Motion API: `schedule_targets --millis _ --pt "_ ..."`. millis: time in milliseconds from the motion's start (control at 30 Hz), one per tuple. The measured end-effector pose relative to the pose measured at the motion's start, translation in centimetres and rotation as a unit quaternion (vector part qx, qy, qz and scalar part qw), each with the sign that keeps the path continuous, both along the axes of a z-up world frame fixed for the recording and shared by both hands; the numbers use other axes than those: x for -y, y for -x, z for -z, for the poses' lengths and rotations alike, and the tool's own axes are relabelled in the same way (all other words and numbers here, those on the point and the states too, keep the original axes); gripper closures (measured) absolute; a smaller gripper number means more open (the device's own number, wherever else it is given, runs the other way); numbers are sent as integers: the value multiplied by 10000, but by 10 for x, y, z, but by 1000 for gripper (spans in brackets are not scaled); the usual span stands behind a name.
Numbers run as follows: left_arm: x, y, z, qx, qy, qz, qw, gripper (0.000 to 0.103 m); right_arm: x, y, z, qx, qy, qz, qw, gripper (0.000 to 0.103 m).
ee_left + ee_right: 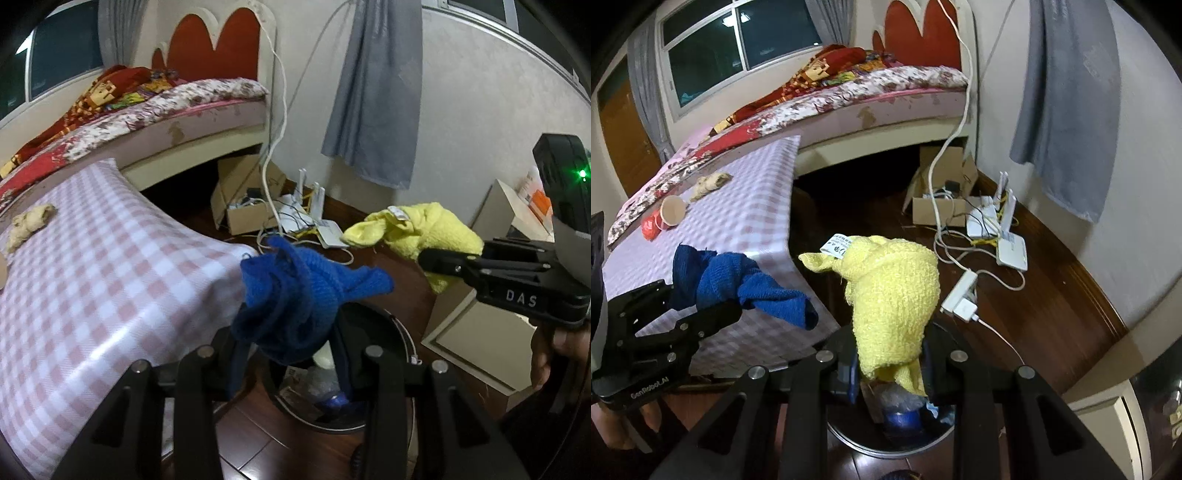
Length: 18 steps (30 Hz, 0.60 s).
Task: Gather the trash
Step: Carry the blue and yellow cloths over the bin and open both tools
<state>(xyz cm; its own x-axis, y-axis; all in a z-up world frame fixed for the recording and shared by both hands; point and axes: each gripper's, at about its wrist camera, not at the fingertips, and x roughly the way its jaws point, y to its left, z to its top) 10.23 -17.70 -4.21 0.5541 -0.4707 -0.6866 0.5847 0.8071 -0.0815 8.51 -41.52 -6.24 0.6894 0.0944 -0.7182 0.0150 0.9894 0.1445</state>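
My left gripper [291,350] is shut on a crumpled blue cloth [295,295], which hangs just off the corner of the pink checked table [92,277]. My right gripper [890,365] is shut on a yellow towel [897,295] with a white label. Both cloths hang above a round dark trash bin [402,332] on the floor, which holds plastic and paper scraps. In the right wrist view the left gripper [716,314] and the blue cloth [738,284] are at the left. On the table lie a paper cup [672,212], an orange scrap [650,225] and a beige rag [709,182].
A bed [166,107] stands behind the table. On the dark wood floor are a cardboard box [942,206], white routers [1008,247], cables and a power strip [960,295]. A white cabinet [472,332] stands at the right, next to the bin. A grey curtain [373,92] hangs on the wall.
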Motion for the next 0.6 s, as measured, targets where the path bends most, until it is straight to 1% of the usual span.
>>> schedule_targets --millis 267,600 --pt "18 -2 23 -295 -108 148 9994 62 15 7 23 -290 30 30 9996 76" --pt "32 -11 50 -637 -254 192 9975 62 18 0 50 -676 46 -61 9977 76"
